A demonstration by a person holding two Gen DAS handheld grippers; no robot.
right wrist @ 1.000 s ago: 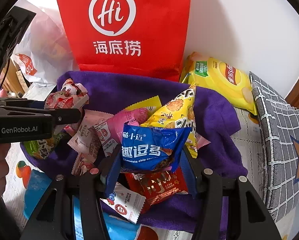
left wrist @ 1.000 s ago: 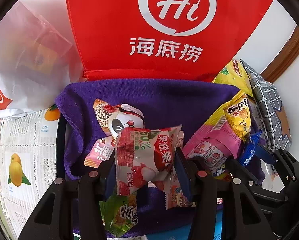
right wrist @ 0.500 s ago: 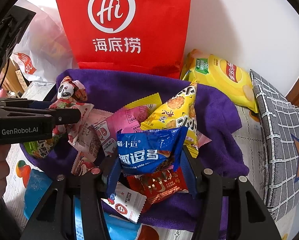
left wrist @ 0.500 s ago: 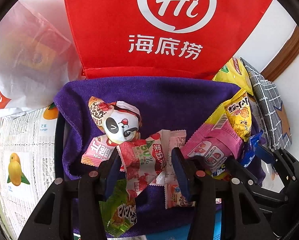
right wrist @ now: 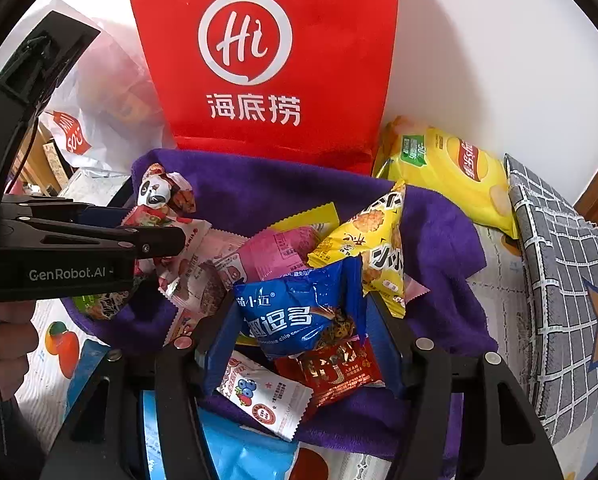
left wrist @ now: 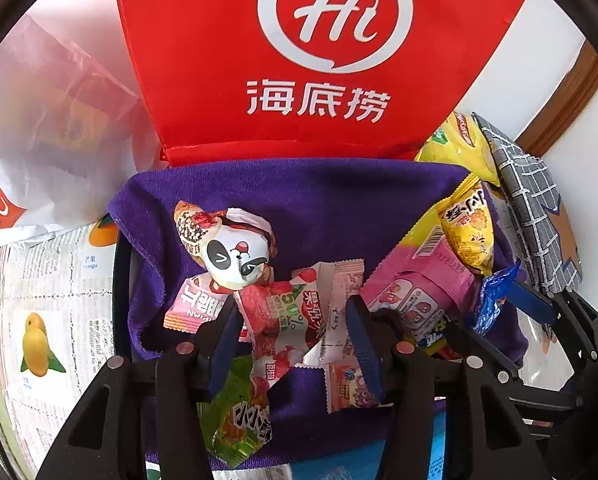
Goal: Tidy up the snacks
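A heap of small snack packets lies on a purple towel [left wrist: 339, 200]. My left gripper [left wrist: 291, 320] is open, its jaws on either side of a red and white lychee jelly packet [left wrist: 287, 316] that lies on the heap below a panda candy [left wrist: 231, 256]. My right gripper [right wrist: 299, 320] is shut on a blue chocolate chip cookie packet [right wrist: 295, 312] and holds it above a red packet [right wrist: 335, 372]. The left gripper shows in the right wrist view [right wrist: 155, 240] at the left.
A red paper bag [left wrist: 319, 60] with a white Hi logo stands behind the towel. A yellow chip bag [right wrist: 451, 168] and a grey checked cloth [right wrist: 559, 260] lie to the right. A white plastic bag [left wrist: 39, 128] sits to the left.
The left gripper has opened and let the lychee jelly packet drop onto the heap. The right gripper still holds the blue packet and has tilted it slightly.
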